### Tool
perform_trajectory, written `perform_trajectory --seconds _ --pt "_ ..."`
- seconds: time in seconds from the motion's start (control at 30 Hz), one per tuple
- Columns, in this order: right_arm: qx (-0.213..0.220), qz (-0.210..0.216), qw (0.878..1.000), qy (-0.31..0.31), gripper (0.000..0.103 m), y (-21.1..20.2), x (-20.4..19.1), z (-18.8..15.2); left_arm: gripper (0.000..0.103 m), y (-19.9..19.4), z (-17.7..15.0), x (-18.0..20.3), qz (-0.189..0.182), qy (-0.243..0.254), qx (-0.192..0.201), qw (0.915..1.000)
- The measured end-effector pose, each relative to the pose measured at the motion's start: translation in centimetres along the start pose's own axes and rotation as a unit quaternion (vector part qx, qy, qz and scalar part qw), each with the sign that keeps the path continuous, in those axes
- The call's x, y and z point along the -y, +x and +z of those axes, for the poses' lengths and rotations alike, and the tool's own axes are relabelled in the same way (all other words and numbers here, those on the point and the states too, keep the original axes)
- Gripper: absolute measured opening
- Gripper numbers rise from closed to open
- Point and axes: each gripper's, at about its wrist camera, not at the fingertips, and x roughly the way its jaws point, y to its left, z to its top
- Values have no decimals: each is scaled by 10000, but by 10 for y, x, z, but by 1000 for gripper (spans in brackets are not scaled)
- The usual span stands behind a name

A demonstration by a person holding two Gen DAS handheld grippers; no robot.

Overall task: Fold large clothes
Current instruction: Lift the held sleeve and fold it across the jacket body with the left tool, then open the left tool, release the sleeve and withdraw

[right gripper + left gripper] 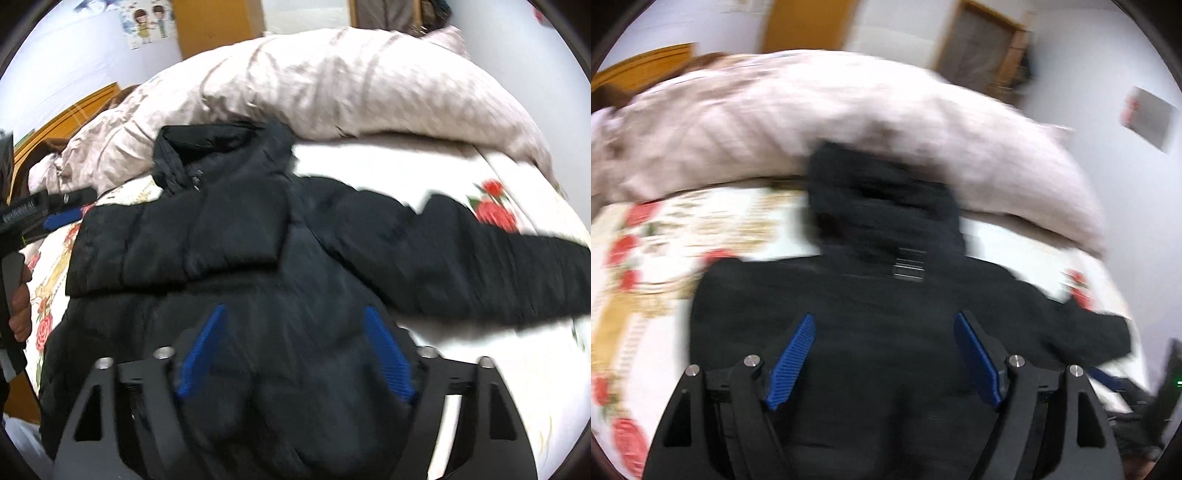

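Note:
A black padded jacket [295, 236] lies on the bed, collar and hood toward the duvet. One sleeve is folded across its chest at the left, the other sleeve [491, 266] stretches out to the right. My right gripper [295, 317] is open above the jacket's lower body, holding nothing. My left gripper [884, 325] is open over the jacket [871, 310] with its hood [875, 206] ahead. The left gripper also shows at the left edge of the right wrist view [61, 218], beside the folded sleeve. Both views are motion-blurred.
The bed has a white sheet with red roses [495, 210]. A bunched pale pink duvet [351, 88] lies along the far side. A wooden headboard [81, 110] is at the left, and white walls and wooden doors [809, 26] stand behind.

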Motion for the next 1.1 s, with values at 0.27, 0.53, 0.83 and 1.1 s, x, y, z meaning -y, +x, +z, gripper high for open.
perform_trajectory --seconds 0.27,0.53,0.83,1.1 --pt "-211 -86 9992 -336 54 84 -25 51 68 65 -3 -74 783 -489 -355 9951" --pt "-748 -176 9970 -3 53 124 -3 18 70 105 -27 -44 917 261 -373 9948" --pt "-587 -223 9980 121 53 85 4 30 71 64 -11 -51 635 -59 -218 9977" --pt "-993 -188 9949 -45 54 107 -2 7 72 71 -46 -59 651 -130 -698 9953"
